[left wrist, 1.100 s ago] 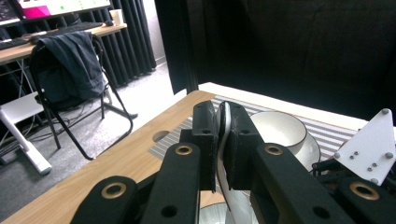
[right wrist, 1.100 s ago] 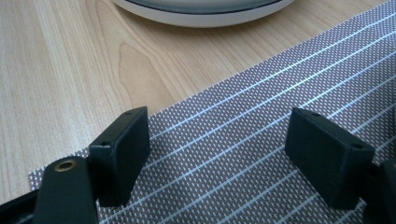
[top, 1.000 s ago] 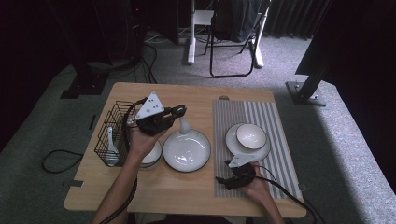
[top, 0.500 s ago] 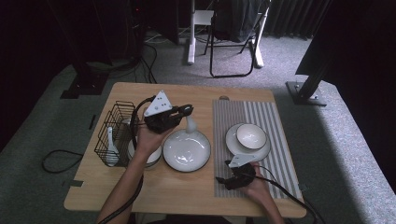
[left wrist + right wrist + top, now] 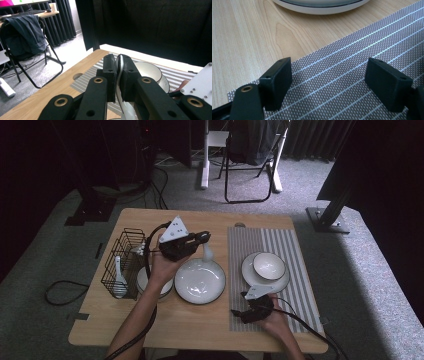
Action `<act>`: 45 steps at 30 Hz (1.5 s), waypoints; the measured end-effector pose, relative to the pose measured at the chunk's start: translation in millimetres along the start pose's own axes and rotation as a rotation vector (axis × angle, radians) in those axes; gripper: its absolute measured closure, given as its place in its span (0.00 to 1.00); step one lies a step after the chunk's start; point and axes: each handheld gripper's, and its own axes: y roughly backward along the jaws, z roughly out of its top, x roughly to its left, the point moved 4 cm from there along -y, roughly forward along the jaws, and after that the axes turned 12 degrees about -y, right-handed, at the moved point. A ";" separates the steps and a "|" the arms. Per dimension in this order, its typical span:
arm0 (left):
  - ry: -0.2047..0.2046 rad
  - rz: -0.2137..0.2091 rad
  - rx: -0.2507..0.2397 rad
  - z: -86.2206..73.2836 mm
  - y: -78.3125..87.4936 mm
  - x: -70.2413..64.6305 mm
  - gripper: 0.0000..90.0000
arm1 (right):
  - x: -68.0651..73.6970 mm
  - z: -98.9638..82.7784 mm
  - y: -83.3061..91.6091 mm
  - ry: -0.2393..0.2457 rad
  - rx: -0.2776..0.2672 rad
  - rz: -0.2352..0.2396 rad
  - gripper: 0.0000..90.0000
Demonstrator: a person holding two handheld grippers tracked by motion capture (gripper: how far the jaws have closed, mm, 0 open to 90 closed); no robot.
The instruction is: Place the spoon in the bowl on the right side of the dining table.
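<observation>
Wooden table (image 5: 100, 320). Left gripper (image 5: 202, 239) clamps a white spoon (image 5: 207, 253), carried above the plate (image 5: 200, 281)'s twelve o'clock rim. Right gripper (image 5: 239, 313) idle, jaws apart, on the striped mat (image 5: 295, 250). Next, probably: lower the spoon gently.

The high view is dim, with a dark far background and an evenly lit worktop (image 5: 200, 330). Soft glare marks the large plate (image 5: 200, 281). In the gripper views, near parts are slightly blurred.
</observation>
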 end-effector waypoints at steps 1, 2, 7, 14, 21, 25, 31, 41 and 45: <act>0.000 0.000 0.000 0.0 0.0 0.0 0.94 | 0.0 0.0 0.0 0.000 0.000 0.000 0.24; -0.006 -0.003 0.002 1.3 -2.7 -1.1 0.94 | 0.0 0.0 0.0 0.000 0.000 0.000 0.24; -0.005 -0.007 -0.005 3.3 -6.4 -2.5 0.94 | 0.0 0.0 0.0 0.000 0.000 0.000 0.24; -0.009 -0.015 -0.003 5.4 -11.9 -4.7 0.94 | 0.0 0.0 0.0 0.000 0.000 0.000 0.24; -0.020 -0.026 -0.002 8.4 -18.4 -5.8 0.94 | -0.1 0.0 0.0 0.002 0.000 0.000 0.24; -0.019 -0.032 -0.005 9.6 -22.6 -7.3 0.94 | -0.1 0.0 -0.1 0.001 -0.001 -0.001 0.24; -0.023 -0.043 -0.002 10.4 -29.1 -9.3 0.94 | -0.2 0.1 -0.1 0.002 -0.002 -0.001 0.24; -0.027 -0.061 -0.004 11.7 -37.5 -12.2 0.95 | -0.3 0.0 -0.1 0.003 -0.001 0.000 0.24; -0.031 -0.066 -0.002 12.5 -40.6 -13.0 0.94 | -0.3 0.0 -0.1 0.003 -0.001 0.000 0.24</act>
